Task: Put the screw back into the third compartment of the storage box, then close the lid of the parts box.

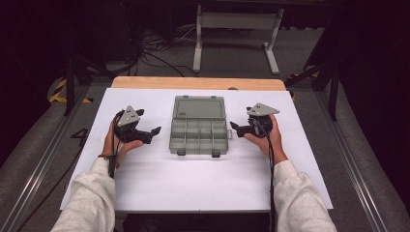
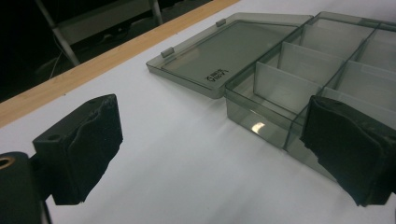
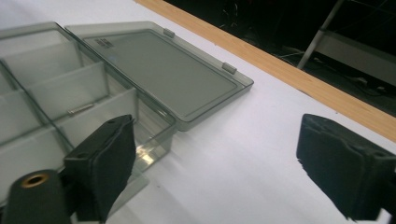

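On the left of the high view, the left gripper (image 1: 153,134) is held in the person's left hand (image 1: 116,142) above the white worktop (image 1: 145,179), its tip directed toward the compartment box (image 1: 198,135) and kept just clear of the box's left wall. In the left gripper view, the two black fingers (image 2: 81,149) are seen spread wide apart with nothing between them; bare worktop lies in the gap, and the nearest corner of the box is partly covered by the finger on the right of that view. At the centre of the worktop, the translucent grey box is shown lying open, its lid (image 1: 199,107) folded back flat on the surface toward the wooden edge strip (image 1: 198,83), and its tray divided by partitions into several compartments. Two latches are visible on the tray's near edge. In the right gripper view, a small metal pin or screw (image 3: 80,109) is seen lying in one compartment; the contents of the other compartments cannot be made out. On the right, the right gripper (image 1: 234,127) is held in the right hand (image 1: 267,137), pointed at the box's right wall and just beside it. Its fingers (image 3: 105,163) are likewise spread wide and grip nothing, one of them overlapping the box's corner in its own view. A cable (image 1: 271,169) is trailed from this gripper along the sleeve.
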Tool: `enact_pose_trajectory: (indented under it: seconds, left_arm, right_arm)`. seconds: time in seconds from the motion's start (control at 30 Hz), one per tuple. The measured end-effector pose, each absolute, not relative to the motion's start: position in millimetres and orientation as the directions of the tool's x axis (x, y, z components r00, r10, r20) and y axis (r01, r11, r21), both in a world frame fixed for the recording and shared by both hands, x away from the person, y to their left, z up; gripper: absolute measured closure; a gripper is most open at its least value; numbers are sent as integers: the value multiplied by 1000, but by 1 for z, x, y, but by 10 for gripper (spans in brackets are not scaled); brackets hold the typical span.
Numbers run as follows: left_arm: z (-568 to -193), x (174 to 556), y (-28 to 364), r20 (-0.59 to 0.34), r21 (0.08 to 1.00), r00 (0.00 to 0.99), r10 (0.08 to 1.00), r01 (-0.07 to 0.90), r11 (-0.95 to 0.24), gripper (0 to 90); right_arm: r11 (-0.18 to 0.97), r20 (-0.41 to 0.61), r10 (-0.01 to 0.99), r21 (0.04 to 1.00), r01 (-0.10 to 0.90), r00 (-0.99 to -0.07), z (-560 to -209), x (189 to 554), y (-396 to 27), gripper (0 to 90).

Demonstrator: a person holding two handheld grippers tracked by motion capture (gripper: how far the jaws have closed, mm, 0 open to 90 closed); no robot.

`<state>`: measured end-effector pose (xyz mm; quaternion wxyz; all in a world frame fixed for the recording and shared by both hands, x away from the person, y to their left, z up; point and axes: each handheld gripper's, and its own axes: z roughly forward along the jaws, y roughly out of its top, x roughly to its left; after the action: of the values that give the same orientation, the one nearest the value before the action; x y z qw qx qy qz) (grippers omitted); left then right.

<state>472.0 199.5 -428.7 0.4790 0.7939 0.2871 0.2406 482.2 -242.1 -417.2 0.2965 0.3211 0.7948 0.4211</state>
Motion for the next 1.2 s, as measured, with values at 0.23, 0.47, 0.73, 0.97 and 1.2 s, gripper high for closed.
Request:
enact_pose_trajectory:
  seconds: [0.23, 0.47, 0.73, 0.97, 1.2]
  left_arm:
    - [-428, 487, 191, 103, 888, 717, 689, 246, -388, 85]
    - [-424, 501, 185, 99, 880, 709, 699, 266, -394, 99]
    - [-423, 513, 178, 105, 862, 704, 702, 287, -417, 117]
    - [-433, 529, 162, 125, 788, 697, 706, 362, -497, 208]
    - [-438, 542, 150, 131, 755, 708, 694, 382, -533, 430]
  right_arm:
    - [371, -124, 810, 866, 336, -573, -414, 503, -249, 156]
    - [389, -136, 810, 852, 349, -571, -412, 519, -245, 185]
    - [399, -117, 796, 840, 369, -594, -416, 528, -240, 301]
    - [439, -133, 787, 806, 397, -602, -422, 535, -234, 498]
    - [487, -127, 762, 758, 434, -635, -432, 544, -228, 778]
